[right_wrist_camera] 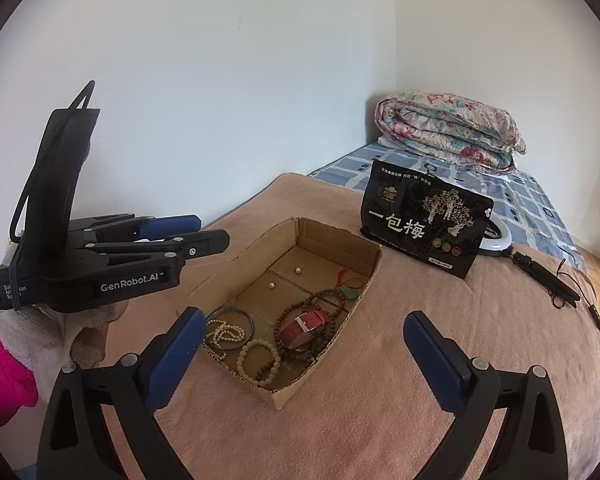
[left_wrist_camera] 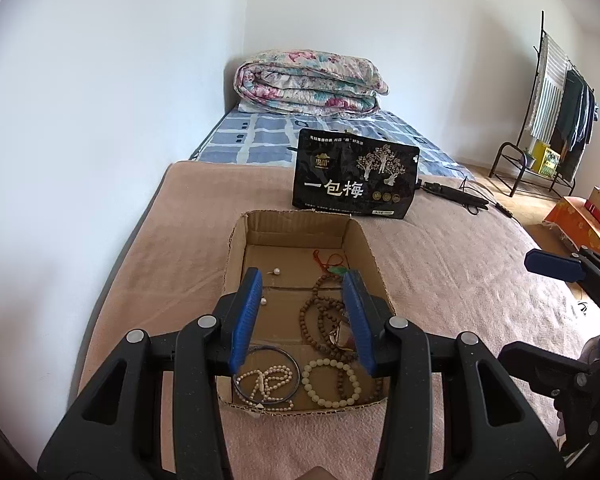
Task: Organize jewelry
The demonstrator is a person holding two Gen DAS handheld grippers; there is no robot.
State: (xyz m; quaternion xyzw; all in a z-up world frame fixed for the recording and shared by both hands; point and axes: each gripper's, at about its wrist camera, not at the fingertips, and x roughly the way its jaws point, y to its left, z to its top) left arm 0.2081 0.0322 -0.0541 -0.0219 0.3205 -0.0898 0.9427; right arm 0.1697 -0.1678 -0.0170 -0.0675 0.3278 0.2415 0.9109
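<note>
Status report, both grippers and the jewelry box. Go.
Left gripper open above cardboard box. Right gripper open, empty. Jewelry inside, watch on top. Nothing blocking.

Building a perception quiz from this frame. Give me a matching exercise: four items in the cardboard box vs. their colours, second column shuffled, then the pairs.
Column 1:
1. watch strap
2. thin bangle
3. long bead string
4. small pendant

Column 2:
A. green
B. dark blue
C. red
D. brown

Pairs: 1-C, 2-B, 3-D, 4-A. All four lie inside the cardboard box.
</note>
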